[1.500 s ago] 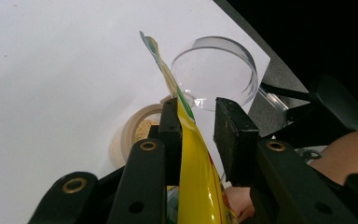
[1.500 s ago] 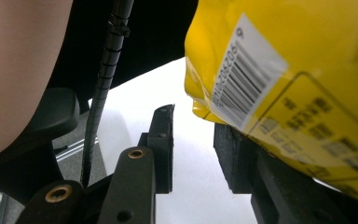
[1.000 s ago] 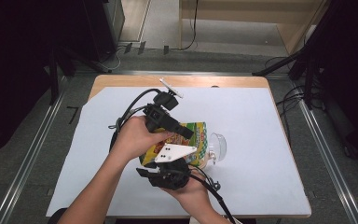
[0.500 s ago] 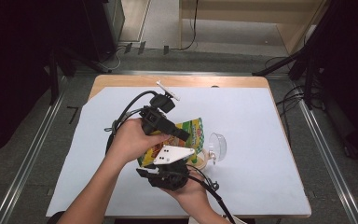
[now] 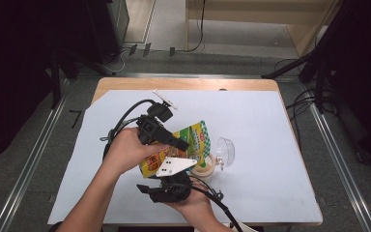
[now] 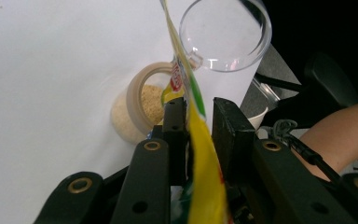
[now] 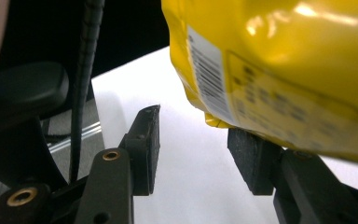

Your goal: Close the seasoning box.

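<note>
Mid-pour, I'd say: left gripper point(image 6: 193, 135) pinched yellow-green pouch point(image 5: 181, 147), tilted over jar point(image 5: 204, 166) of beige powder. Right gripper point(image 7: 193, 149) jaws just opened, spread, nothing gripped, pouch bottom just above. Next move probably right re-grabbing bottom, lifting to tip more.

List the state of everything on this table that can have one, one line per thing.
Yellow-green pouch: lifted, tilted toward the jar, top edge clamped.
Jar: open, partly filled with tan powder.
Clear lid: flipped back, standing open beside the jar mouth.
Left claw: shut on the pouch.
Right claw: open, jaws just widened, pouch bottom resting above one jaw.
</note>
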### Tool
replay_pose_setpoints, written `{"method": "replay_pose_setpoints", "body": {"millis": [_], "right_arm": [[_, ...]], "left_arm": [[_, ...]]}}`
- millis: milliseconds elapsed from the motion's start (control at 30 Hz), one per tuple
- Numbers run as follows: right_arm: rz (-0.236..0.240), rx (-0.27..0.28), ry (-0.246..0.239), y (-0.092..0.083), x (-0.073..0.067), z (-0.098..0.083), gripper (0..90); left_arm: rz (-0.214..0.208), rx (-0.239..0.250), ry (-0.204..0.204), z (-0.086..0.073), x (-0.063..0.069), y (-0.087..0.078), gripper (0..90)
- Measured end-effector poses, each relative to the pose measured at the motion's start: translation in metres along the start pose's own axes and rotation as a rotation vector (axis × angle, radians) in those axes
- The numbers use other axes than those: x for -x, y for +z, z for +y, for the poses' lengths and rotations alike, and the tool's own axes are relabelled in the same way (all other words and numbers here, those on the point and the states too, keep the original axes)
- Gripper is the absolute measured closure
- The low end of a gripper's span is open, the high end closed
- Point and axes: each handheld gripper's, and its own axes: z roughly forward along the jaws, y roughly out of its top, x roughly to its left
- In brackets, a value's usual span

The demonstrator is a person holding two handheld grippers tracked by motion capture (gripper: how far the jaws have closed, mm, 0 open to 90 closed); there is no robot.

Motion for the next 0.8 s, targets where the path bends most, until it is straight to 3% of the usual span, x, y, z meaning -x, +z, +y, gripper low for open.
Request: {"method": "replay_pose_setpoints", "body": {"millis": [133,267,567,800], "right_arm": [[0.001,-0.014,-0.005,0.003,0.0,-0.003,55.5],[0.0,-0.036,-0.043,0.003,-0.001,-0.004,57.6],[-0.013,-0.067,-0.07,0.005,-0.001,-0.008,57.6],[-0.009,-0.064,-0.074,0.005,0.0,-0.008,57.6]], "left_arm": [[-0.009,-0.005,-0.001,-0.004,-0.003,-0.001,76.7],[-0.026,0.001,0.019,-0.005,-0.006,0.003,76.5],[-0.006,-0.041,0.057,0.001,-0.008,0.02,77.9],[-0.011,-0.03,0.084,0.0,-0.01,0.018,81.2]]}}
